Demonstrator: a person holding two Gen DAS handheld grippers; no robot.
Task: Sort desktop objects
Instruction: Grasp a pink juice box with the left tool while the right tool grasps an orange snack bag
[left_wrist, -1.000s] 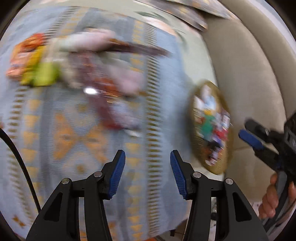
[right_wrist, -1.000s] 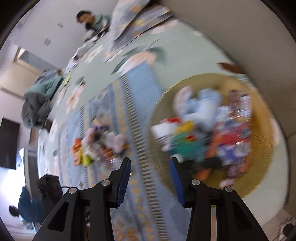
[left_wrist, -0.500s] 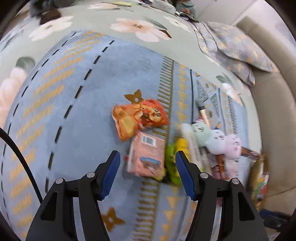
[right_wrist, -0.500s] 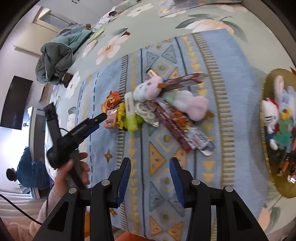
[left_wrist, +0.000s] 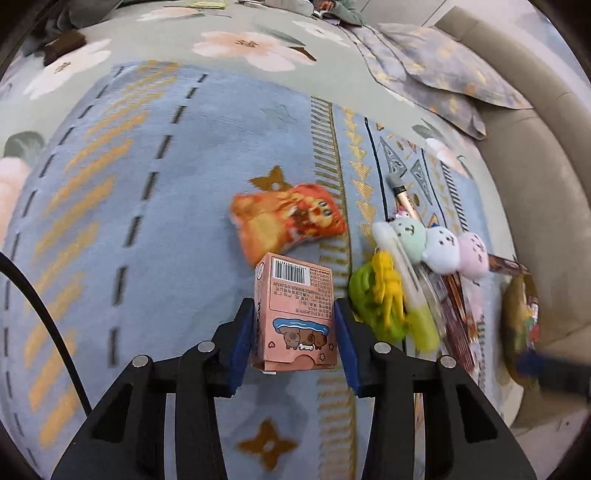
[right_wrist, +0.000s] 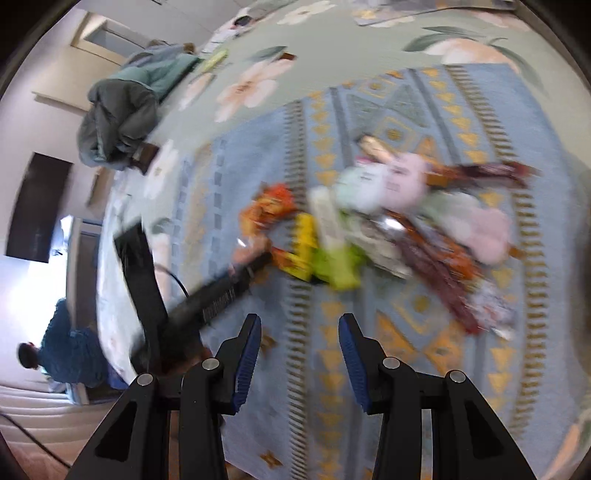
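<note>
— What has the left gripper (left_wrist: 294, 326) got?

— A small pink box (left_wrist: 297, 314) with a barcode on its far end. The blue pads (left_wrist: 242, 345) sit against its two long sides; the jaws have just been closing and now clamp it. The box lies on the blue patterned rug (left_wrist: 147, 229), near the camera.

— And around it?

— Just beyond it is an orange snack bag (left_wrist: 288, 219). To its right lie a green and yellow toy (left_wrist: 380, 299), then a row of three small plush toys (left_wrist: 436, 245), mint, pale blue and pink, with dark wrappers (left_wrist: 454, 299) beside them. At the far right edge a round woven basket (left_wrist: 513, 317) shows only partly.

— The right gripper (right_wrist: 299, 350)?

— Jaws apart, nothing between them, above bare rug. Its view is blurred; the pile lies beyond it, and the left tool reaches in from the left.
</note>
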